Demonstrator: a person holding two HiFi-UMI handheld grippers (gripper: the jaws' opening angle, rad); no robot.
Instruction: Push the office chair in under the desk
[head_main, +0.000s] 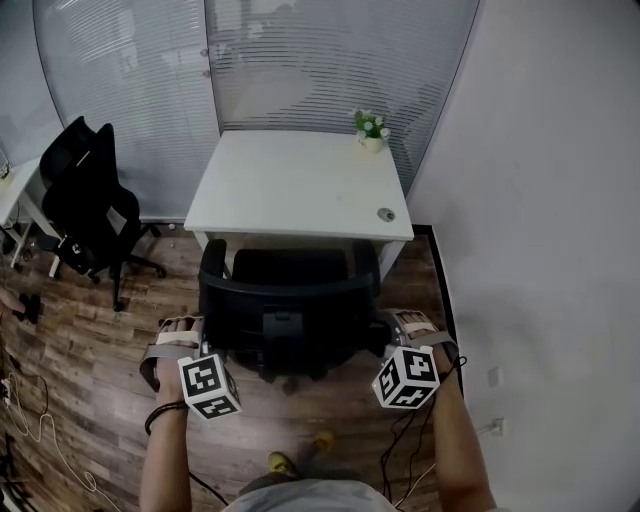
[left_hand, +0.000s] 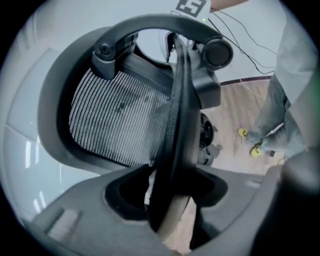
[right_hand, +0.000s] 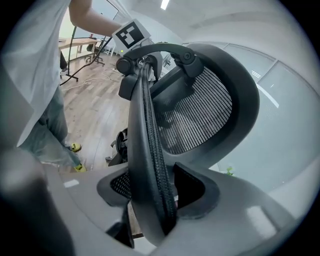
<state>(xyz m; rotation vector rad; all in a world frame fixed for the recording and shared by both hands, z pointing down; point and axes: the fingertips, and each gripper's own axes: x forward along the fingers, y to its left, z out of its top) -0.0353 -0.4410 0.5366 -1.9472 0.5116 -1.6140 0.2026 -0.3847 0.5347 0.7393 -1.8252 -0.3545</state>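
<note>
**Both grippers clamped on the chair's backrest, seat partly under the desk**

At the far left of the head view, a second black chair (head_main: 85, 195) stands on the wooden floor (head_main: 80, 400), well apart from the rest, with loose cables (head_main: 40, 430) lying nearer the person.

Next comes the left gripper (head_main: 195, 325), held in the person's left hand and angled downward. Its jaws stand fairly wide and are closed on the left edge of the backrest (head_main: 290, 300). In the left gripper view the dark rim of that backrest runs straight up between them.

In the middle, the office chair (head_main: 290, 265) faces the white desk (head_main: 290, 180) with its back to the person. The front of its seat is tucked beneath the desk's near edge, while the backrest is out in the open.

A small potted plant (head_main: 371, 130) sits at the desk's far right corner, and a small round object (head_main: 385, 214) lies near the front right corner.

The right gripper (head_main: 392, 322) mirrors the left one. Its jaws are set wide and grip the backrest's right edge, whose ribbed rim fills the gap in the right gripper view.

A plain wall (head_main: 540, 200) closes off the right side.
</note>
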